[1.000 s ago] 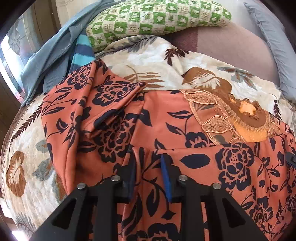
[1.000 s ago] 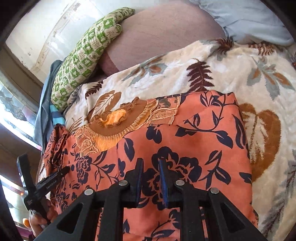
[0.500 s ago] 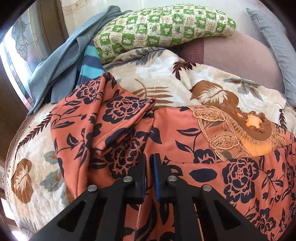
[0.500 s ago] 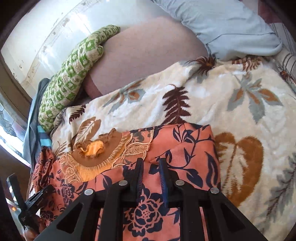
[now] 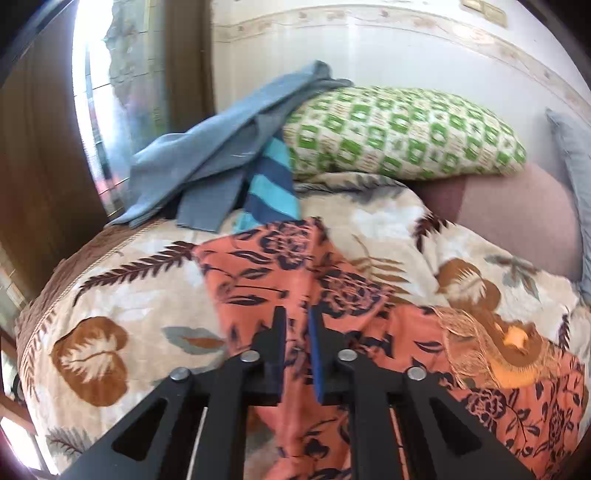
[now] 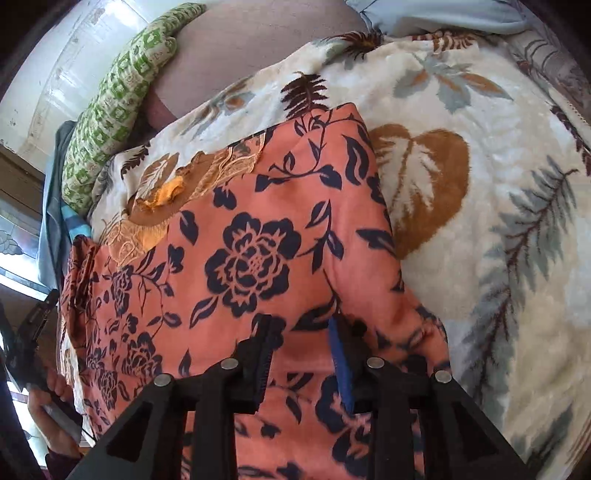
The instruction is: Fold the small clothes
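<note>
while the orange floral top [image 6: 255,258] lies spread on the leaf-print blanket [image 6: 461,229] on the bed, the fold looks early: one side flap seems turned in, centre-left of the left wrist view, and the body is largely flat with the embroidered neckline [image 6: 207,173] facing up. my read: first side fold in progress, other side and the crosswise fold not yet done.

left gripper [image 5: 296,334]: fingers nearly together, narrow gap, with a ridge of the orange cloth bunched between them. looks like a pinch on the top, lower centre of that frame. contact itself is partly hidden by the fingers [image 5: 277,343], so treat it as a judgement.

right gripper [image 6: 301,339]: fingers set wide apart, hovering over or resting on the lower part of the top, nothing clamped. can't tell whether the tips touch the cloth.

counts, as far as visible:
- orange floral top: 1, the only garment being worked
- grey-blue cloth [image 5: 207,162]: 1, heaped upper left of the left wrist view, unfolded
- striped blue cloth [image 5: 271,184]: 1, just under the grey-blue one, touching the top's far corner
- green checked pillow [image 5: 402,136]: 1, upper centre
- pale blue pillow [image 6: 436,14]: 1, top edge of the right wrist view
- grippers: 2

no finished folded pile visible anywhere.
</note>
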`<state>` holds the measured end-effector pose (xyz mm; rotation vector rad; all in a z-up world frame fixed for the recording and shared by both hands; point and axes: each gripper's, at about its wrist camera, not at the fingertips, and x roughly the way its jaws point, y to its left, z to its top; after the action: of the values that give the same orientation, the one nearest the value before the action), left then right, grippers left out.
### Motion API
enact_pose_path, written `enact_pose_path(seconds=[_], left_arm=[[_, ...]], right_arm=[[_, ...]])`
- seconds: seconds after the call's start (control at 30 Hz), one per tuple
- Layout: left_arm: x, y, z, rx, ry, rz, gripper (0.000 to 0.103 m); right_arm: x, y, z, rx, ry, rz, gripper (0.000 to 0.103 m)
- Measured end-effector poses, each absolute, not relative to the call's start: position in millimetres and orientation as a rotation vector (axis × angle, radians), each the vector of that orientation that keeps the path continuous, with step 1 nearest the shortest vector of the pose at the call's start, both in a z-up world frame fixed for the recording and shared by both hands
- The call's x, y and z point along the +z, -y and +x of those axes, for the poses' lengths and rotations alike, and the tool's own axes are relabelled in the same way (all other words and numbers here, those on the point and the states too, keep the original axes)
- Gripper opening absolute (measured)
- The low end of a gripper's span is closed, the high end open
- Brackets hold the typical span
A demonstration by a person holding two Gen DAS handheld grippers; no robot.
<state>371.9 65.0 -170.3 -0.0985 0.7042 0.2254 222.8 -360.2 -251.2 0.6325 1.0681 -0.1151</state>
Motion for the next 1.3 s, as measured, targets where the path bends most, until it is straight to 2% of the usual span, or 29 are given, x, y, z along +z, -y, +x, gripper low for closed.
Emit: enact_pose_path(seconds=[0.03,0.07,0.1,0.2,0.33,0.57,0.9,1.1,1.13,1.17,1.2,1.23,1.3], left_arm=[[-166,-80,367,0.263,-0.687,-0.128,0.069],[-162,-96,361,0.310,-0.666,-0.157,0.084],[-159,-109,355,0.357,-0.637,-0.179,0.094],[-156,-139,340,0.420,-0.604,-0.225,0.094],[-168,-158,343,0.383,-0.679,-0.293,0.094],[-175,-137,355,0.326,-0.682,-0.317,0.094],[-209,-61,445,0.503,-0.875,0.105,0.094],[-229,-58,476,0.599,-0.916,0.299,0.094],[-229,-60,475,0.586,-0.914,0.288,0.085],[-228,-61,473,0.562,-0.907,0.269,0.071],[-227,-63,473,0.541,-0.916,0.253,0.028],[-227,-65,471,0.520,-0.932,0.230,0.014],[-224,-69,468,0.491,-0.932,0.184,0.011]], right_arm=[[-246,354,215,-0.088,-1.033,0.640,0.033],[-242,347,209,-0.072,-1.008,0.640,0.035],[-240,339,205,-0.056,-0.989,0.633,0.036],[-239,317,207,0.011,-0.965,0.600,0.037],[-251,298,216,0.116,-0.971,0.649,0.037],[-261,280,228,0.152,-1.006,0.657,0.037],[-261,285,254,0.147,-1.013,0.589,0.037],[-265,285,269,0.152,-1.026,0.560,0.037],[-264,285,270,0.150,-1.025,0.558,0.037],[-263,285,271,0.148,-1.022,0.555,0.037],[-262,283,272,0.146,-1.018,0.549,0.037],[-261,283,273,0.142,-1.013,0.540,0.037],[-260,281,273,0.131,-1.001,0.525,0.037]])
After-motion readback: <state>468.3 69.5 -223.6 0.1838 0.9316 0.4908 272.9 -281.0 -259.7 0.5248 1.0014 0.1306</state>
